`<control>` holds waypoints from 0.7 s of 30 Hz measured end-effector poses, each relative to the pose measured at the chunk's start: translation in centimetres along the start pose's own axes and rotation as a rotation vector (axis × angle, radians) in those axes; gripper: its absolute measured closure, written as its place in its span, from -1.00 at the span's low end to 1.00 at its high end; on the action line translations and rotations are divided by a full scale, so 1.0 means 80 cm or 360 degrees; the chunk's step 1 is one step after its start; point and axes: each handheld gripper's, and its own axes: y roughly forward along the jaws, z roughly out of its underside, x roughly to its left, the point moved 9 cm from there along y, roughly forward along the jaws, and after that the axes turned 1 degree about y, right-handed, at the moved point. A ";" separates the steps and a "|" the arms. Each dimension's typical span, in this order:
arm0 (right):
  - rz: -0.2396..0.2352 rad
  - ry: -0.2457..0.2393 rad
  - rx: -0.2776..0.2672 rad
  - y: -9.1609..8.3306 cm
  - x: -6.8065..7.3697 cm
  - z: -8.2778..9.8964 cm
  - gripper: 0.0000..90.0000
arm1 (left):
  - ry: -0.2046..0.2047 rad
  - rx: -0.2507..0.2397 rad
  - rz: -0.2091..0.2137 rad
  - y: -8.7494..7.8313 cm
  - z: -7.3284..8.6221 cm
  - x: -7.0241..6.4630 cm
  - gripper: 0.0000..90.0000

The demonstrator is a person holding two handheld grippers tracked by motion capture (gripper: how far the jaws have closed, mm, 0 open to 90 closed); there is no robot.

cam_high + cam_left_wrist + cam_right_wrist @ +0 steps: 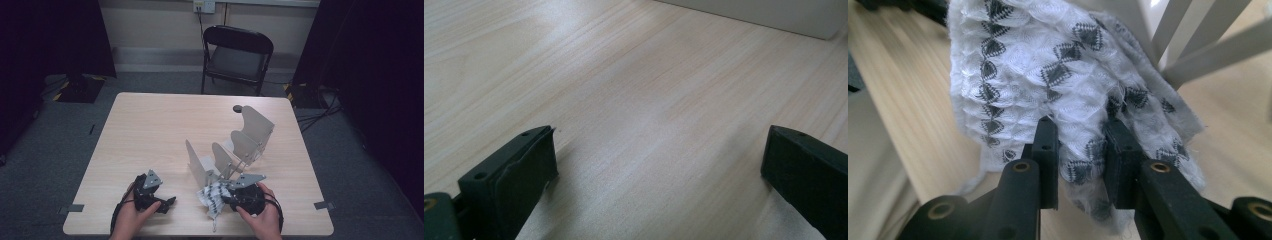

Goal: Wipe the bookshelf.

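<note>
At lower centre we see the right claw (1080, 150) clamped on the patterned cloth (1058, 75) (beside the rack (235, 150)), the left claw (659, 170) apart over bare table (624, 75).

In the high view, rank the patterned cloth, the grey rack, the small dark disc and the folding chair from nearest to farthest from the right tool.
1. Patterned cloth: pinched in the right tool, near table edge.
2. Grey rack: just behind it, mid-table.
3. Small dark disc: by the far table edge.
4. Folding chair: on the floor beyond the table.
</note>
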 end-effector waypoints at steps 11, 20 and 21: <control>-0.0024 0.0045 0.0043 0.028 -0.003 0.020 0.56 | 0.0000 -0.0003 0.0001 0.000 0.000 0.000 -0.98; -0.0004 0.0061 0.0017 0.002 -0.017 0.023 0.56 | -0.0006 -0.0007 0.0001 0.000 0.000 0.000 -0.98; 0.0016 0.0055 0.0002 -0.010 -0.022 0.021 0.57 | -0.0002 -0.0004 0.0000 0.000 0.000 0.000 -0.98</control>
